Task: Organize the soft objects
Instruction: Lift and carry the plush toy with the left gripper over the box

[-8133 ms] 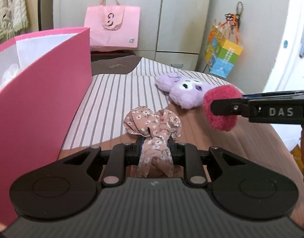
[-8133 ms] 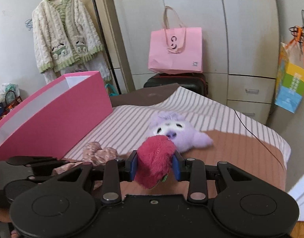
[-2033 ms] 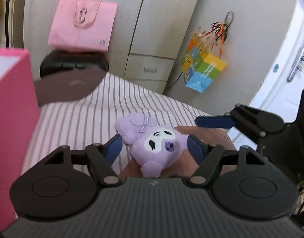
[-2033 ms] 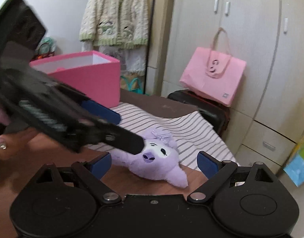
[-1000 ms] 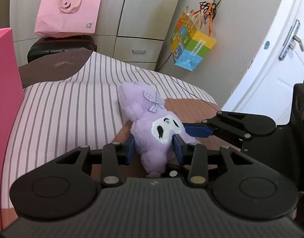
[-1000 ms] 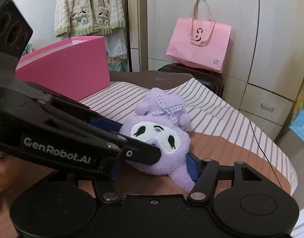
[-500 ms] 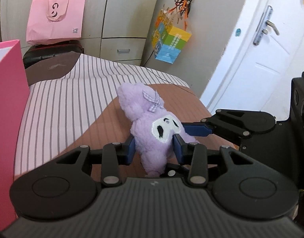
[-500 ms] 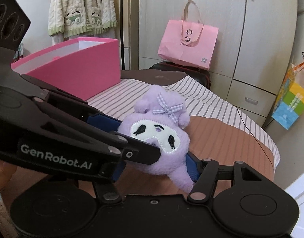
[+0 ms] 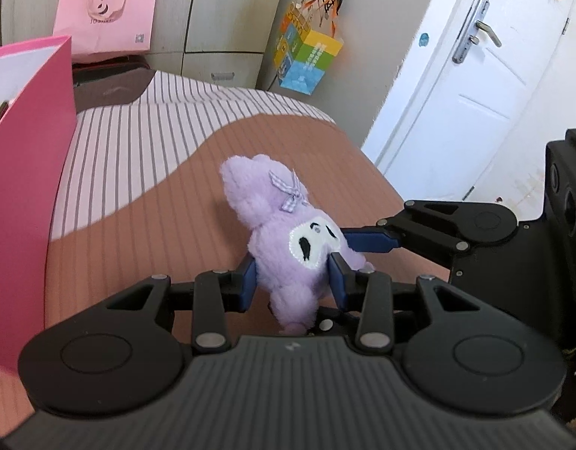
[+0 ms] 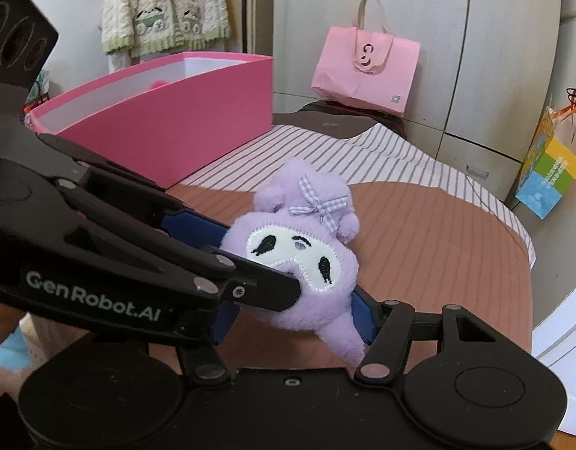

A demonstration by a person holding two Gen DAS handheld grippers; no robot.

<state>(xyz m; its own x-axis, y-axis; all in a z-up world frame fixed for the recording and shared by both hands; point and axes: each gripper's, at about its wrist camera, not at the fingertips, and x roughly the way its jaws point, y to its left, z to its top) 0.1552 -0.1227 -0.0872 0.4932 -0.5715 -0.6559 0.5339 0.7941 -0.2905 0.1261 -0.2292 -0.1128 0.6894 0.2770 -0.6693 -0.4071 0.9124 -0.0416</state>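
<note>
A purple plush toy (image 9: 288, 232) with a white face and a checked bow is held above the bed. My left gripper (image 9: 292, 276) is shut on its lower body. My right gripper (image 10: 295, 311) is shut on the same plush toy (image 10: 303, 258) from the other side; its blue finger (image 9: 366, 242) shows at the toy's right in the left wrist view. The left gripper's arm crosses the right wrist view at the left. The open pink box (image 10: 167, 120) stands on the bed to the left, also in the left wrist view (image 9: 25, 172). Something pink lies inside it.
The bed (image 9: 145, 172) has a striped cover with a brown part. A pink tote bag (image 10: 366, 71) sits on a dark suitcase by the wardrobe. A colourful bag (image 9: 306, 60) hangs at the wall. A white door (image 9: 475, 86) is at the right. A cream cardigan (image 10: 164, 7) hangs behind the box.
Both grippers closed on the purple toy a second ago and have since lifted it off the bed and carried it toward the near side, both still holding it.
</note>
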